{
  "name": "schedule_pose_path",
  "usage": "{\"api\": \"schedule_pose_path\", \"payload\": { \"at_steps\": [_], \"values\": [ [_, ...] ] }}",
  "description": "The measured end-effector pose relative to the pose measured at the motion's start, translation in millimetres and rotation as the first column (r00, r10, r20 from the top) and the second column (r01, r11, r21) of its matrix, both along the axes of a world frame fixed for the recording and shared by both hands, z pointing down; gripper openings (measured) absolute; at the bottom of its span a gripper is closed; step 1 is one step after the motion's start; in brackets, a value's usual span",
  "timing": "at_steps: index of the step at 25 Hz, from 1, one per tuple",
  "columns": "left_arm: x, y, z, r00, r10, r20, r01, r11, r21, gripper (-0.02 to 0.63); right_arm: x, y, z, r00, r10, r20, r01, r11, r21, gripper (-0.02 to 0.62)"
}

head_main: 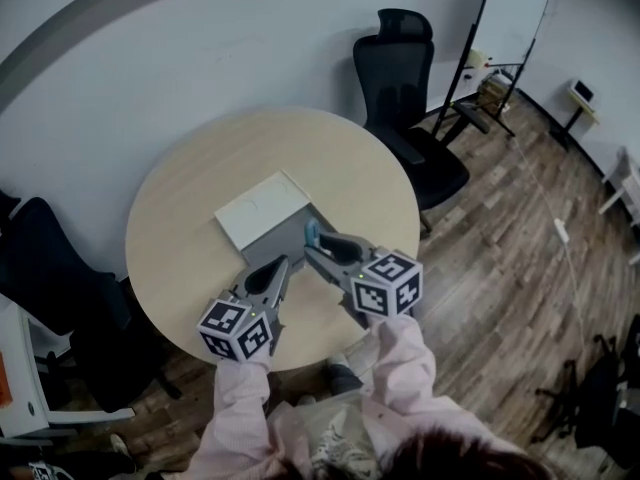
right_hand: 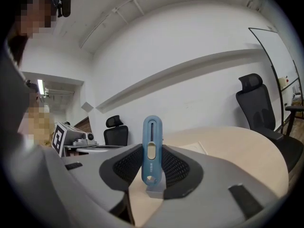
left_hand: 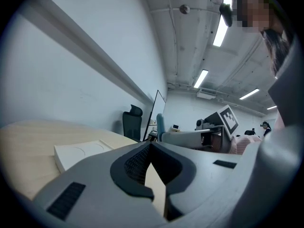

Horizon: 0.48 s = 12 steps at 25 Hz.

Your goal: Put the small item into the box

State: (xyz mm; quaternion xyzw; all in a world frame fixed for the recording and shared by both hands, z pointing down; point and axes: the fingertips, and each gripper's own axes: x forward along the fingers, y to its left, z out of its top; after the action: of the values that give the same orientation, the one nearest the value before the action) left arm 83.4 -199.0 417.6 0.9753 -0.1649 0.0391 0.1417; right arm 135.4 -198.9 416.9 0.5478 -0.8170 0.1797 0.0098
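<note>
Nearest, in the right gripper (right_hand: 153, 152): clamped on the small item (right_hand: 152, 141), pinched upright between the pads, over the near part of the round wooden table (head_main: 190, 198). Looks like a slim blue plastic slider: rounded top, long narrow slot, pale oval button, small hole near the foot, grey base; probably rigid and light. Alongside, left gripper (left_hand: 151, 147): jaws together at the tips, nothing between them. Just beyond both tips, flat white box (head_main: 262, 211) on the table, circle embossed on its top face; cannot tell whether open. Judged so far: pick-up done, item not yet in the box. Left to do: reach the box, get the item inside, release. Beyond the table: black office chair (head_main: 400, 78), whiteboard (head_main: 515, 8).
</note>
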Motion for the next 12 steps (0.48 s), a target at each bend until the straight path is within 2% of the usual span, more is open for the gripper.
{"api": "schedule_pose_path", "payload": {
  "at_steps": [12],
  "values": [
    [1.9, -31.1, 6.4, 0.987, -0.163, 0.012, 0.163, 0.986, -0.022, 0.006, 2.5, -40.1, 7.9, 0.986, -0.165, 0.003, 0.165, 0.986, -0.029, 0.130]
  ]
}}
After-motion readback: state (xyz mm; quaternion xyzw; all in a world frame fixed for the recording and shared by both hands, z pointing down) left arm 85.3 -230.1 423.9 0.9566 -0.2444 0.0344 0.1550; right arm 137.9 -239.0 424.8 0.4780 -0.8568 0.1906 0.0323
